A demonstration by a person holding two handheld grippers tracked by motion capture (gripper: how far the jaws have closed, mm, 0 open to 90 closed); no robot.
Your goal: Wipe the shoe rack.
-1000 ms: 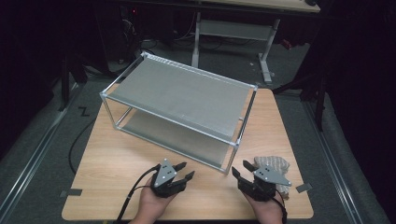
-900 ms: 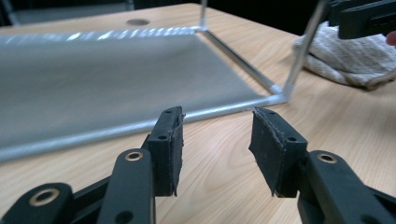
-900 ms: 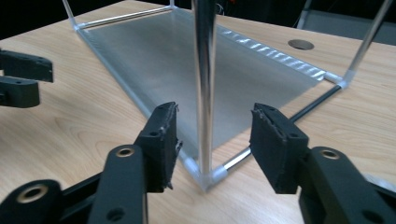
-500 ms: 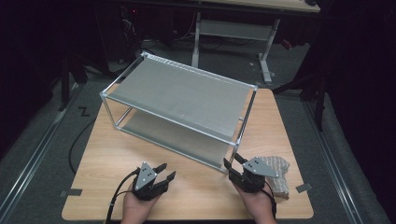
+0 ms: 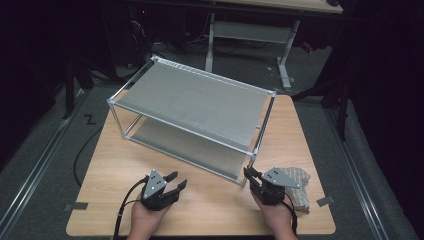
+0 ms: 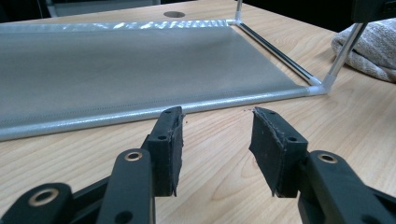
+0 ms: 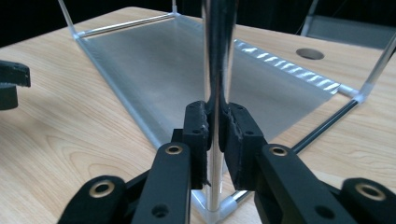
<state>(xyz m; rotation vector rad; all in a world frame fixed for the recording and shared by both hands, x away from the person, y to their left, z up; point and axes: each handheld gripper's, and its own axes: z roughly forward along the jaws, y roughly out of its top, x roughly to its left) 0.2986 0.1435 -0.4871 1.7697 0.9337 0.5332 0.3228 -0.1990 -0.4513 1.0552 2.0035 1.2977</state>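
The left hand (image 5: 146, 220) enters from the bottom edge of the high view, left of centre, and rests on the wooden table (image 5: 115, 165), with its gripper pointing up and to the right toward the rack. The left gripper (image 5: 176, 181) stands about half open with nothing between its pads; in the left gripper view (image 6: 217, 140) bare tabletop shows in the gap, and the tips sit just short of the rack's lower front rail without touching it. The two-tier metal shoe rack (image 5: 195, 102) occupies the centre of the high view, set at a slant, its near right corner post (image 5: 260, 135) dropping toward the lower right. The right hand (image 5: 274, 216) comes in from the bottom edge, right of centre, its gripper aimed up and slightly left. The right gripper (image 5: 248, 174) has just closed its jaws, and in the right gripper view (image 7: 215, 135) both pads press on the upright chrome post (image 7: 218, 51) just above the white corner joint (image 7: 212, 210). A grey folded cloth (image 5: 299, 182) lies just beside that hand, toward the lower right table edge. Open tabletop runs along the bottom between the two hands and left of the left hand; the rack's front rail bounds that strip above.
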